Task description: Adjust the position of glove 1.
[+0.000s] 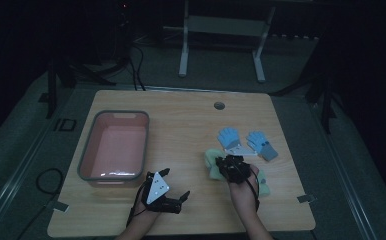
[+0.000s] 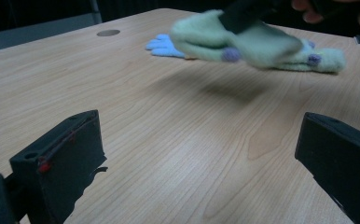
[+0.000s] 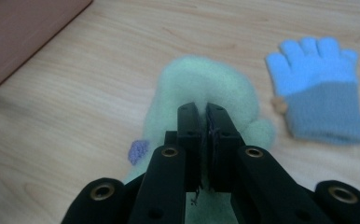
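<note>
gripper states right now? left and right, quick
Left gripper: open, holding nothing, over bare table.
Right gripper: closed on the green mitten, pinching its fabric.

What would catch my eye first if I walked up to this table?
Probably the right gripper near the front right, its black jaws pinched shut on a fuzzy pale green mitten. Just beyond lie two bright blue knitted gloves, and on the left sits a pink plastic tub with a grey rim.
</note>
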